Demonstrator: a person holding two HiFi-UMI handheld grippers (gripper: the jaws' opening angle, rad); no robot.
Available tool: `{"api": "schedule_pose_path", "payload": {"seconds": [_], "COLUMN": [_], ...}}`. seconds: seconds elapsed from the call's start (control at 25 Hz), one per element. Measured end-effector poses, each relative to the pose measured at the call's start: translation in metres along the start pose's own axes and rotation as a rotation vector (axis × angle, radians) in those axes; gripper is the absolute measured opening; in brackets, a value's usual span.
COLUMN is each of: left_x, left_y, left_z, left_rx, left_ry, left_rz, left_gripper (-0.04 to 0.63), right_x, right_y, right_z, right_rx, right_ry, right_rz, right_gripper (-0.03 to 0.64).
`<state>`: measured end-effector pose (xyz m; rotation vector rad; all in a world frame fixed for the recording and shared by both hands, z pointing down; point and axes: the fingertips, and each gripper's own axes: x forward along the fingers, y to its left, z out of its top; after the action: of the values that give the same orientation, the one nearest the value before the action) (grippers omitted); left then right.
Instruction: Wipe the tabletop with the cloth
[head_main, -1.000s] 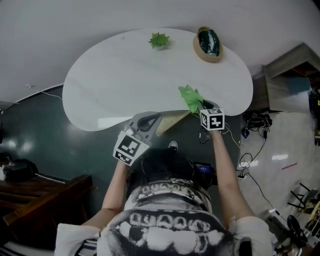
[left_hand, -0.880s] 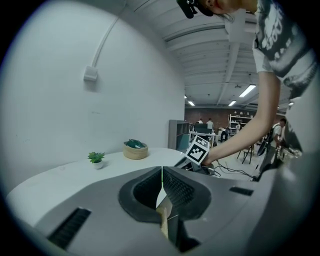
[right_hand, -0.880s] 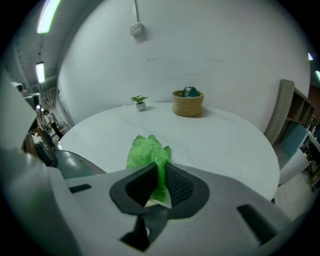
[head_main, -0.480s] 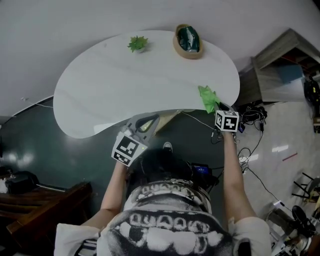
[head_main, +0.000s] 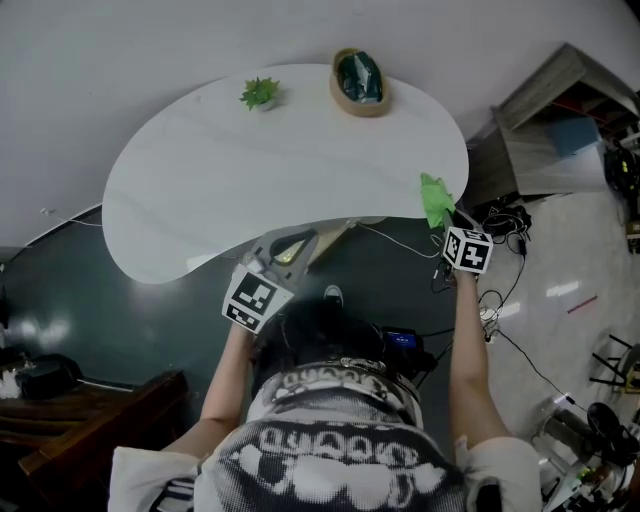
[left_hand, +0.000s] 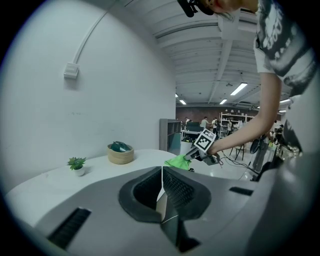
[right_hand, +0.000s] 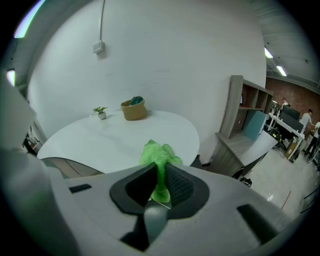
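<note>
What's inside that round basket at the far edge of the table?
A dark teal-green bundle sits in the woven basket, rising above its rim. What it is, and anything beneath it, cannot be seen.

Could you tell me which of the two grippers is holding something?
The right gripper, clamped on the green cloth at the table's right edge; the left gripper's jaws are closed on nothing.
</note>
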<state>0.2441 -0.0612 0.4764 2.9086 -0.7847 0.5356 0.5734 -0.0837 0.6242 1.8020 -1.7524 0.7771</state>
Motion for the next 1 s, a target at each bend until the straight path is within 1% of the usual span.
{"api": "schedule_pose_path", "payload": {"seconds": [0.24,0.52,0.64,0.8,1.0], "left_x": [-0.004,-0.019,-0.028,-0.039,-0.059], "left_y": [-0.007,-0.008,-0.011,-0.018,-0.03], "left_z": [0.0,-0.008,-0.009,-0.008,-0.01], "left_rx": [-0.003,-0.009,-0.005,0.008,0.033], "left_ry": [0.007,0.029,0.037,0.042,0.047], "left_rz": [0.012,0.037,0.039,0.024,-0.014], "left_gripper": [0.005,0.006,0.006,0.006,0.006], "right_x": [-0.016,-0.031,-0.04,-0.055,-0.08], "right_y": [0.022,0.075,0.098,0.128,0.163], "right_z": [0.012,0.023,0.022,0.015,0.0], "right_rx": [0.012,0.013,0.019,0.028,0.034], "right_ry": [-0.068,-0.135,-0.156,-0.172,-0.182], "right_rz": [0.065,0.175,0.213,0.252,0.274], "right_gripper": [0.054,0.054,0.054,0.054,0.054]}}
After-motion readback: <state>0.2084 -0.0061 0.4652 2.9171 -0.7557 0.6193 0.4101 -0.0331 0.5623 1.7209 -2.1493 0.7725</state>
